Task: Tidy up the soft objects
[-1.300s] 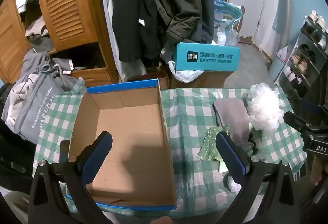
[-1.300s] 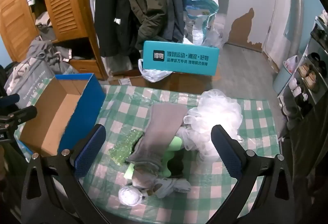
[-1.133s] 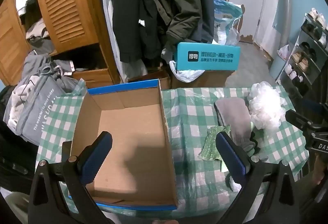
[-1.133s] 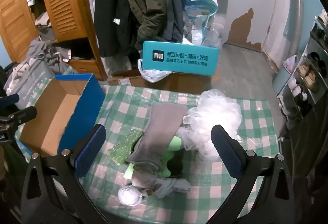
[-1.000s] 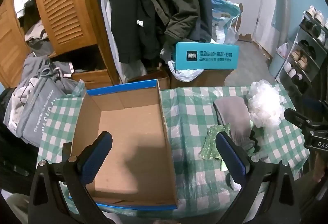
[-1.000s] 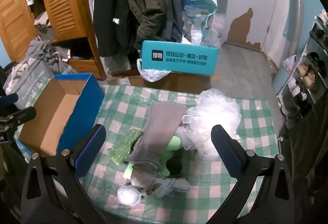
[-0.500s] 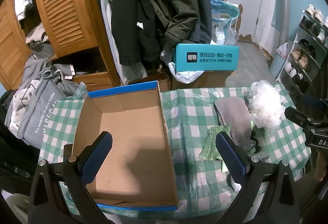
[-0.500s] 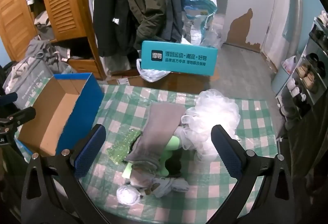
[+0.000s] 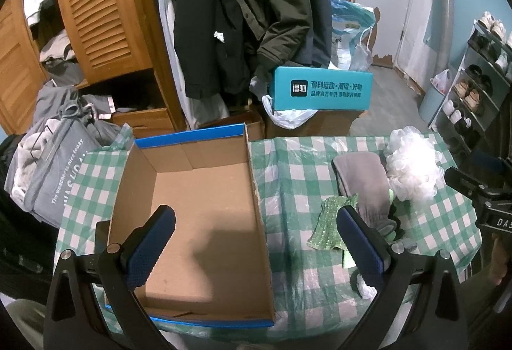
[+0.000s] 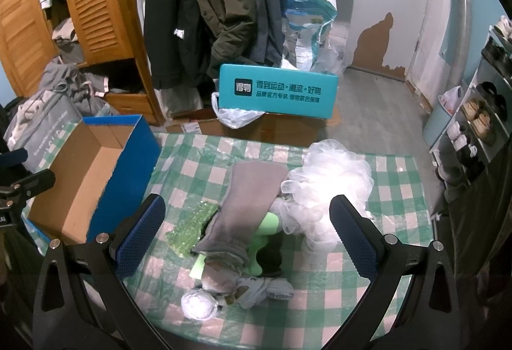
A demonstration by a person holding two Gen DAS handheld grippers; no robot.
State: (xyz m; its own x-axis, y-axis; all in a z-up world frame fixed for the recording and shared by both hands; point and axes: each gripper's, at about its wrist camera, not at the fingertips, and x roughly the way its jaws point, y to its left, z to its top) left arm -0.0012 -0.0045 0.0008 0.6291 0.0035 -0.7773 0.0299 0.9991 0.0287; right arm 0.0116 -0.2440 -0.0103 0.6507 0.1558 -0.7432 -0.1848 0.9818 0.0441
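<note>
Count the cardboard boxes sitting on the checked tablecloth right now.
1: the open blue-sided box at the table's left end, empty inside. The teal box sits beyond the table, not on it. None seem hidden.

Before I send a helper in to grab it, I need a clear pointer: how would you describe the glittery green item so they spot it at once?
Start at the green-and-white checked tablecloth, right of the open blue-sided cardboard box. In the pile of soft things, find the long grey cloth; the sparkly green sequinned piece lies flat against its box-facing edge. It is the only glittering item.
</note>
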